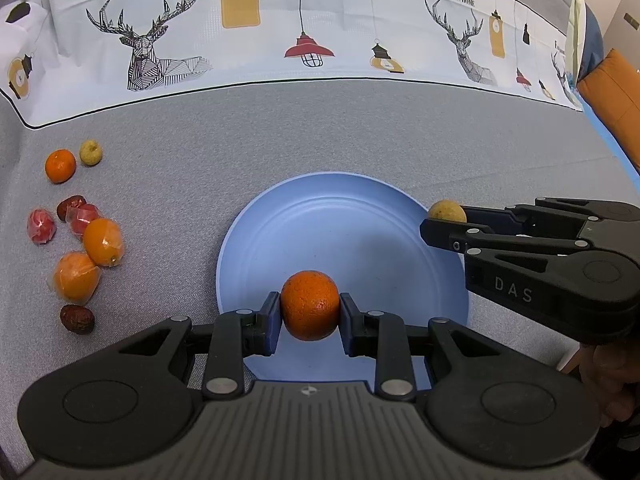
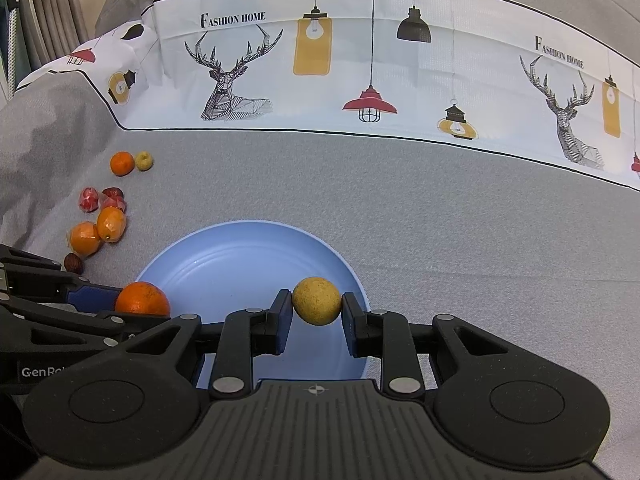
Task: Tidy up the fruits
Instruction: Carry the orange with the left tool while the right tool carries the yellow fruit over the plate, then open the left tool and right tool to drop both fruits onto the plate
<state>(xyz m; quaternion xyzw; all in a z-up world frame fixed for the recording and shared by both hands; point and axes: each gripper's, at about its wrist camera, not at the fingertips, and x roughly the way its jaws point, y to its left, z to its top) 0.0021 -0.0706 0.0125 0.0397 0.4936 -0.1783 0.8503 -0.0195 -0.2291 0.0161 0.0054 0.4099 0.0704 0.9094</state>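
Note:
My left gripper (image 1: 309,307) is shut on an orange (image 1: 310,305) and holds it over the near part of a blue plate (image 1: 360,232). My right gripper (image 2: 316,309) is shut on a round yellow fruit (image 2: 317,301) over the plate's right rim (image 2: 240,264). In the left wrist view the right gripper (image 1: 440,222) comes in from the right with the yellow fruit (image 1: 447,211). In the right wrist view the orange (image 2: 143,299) shows at the plate's left edge. The plate holds nothing else.
Loose fruits lie on the grey cloth left of the plate: a small orange (image 1: 60,165), a pale yellow fruit (image 1: 90,152), wrapped red fruits (image 1: 41,226), two wrapped orange fruits (image 1: 103,241), dark red dates (image 1: 77,319). A deer-print white cloth (image 1: 320,20) lies behind.

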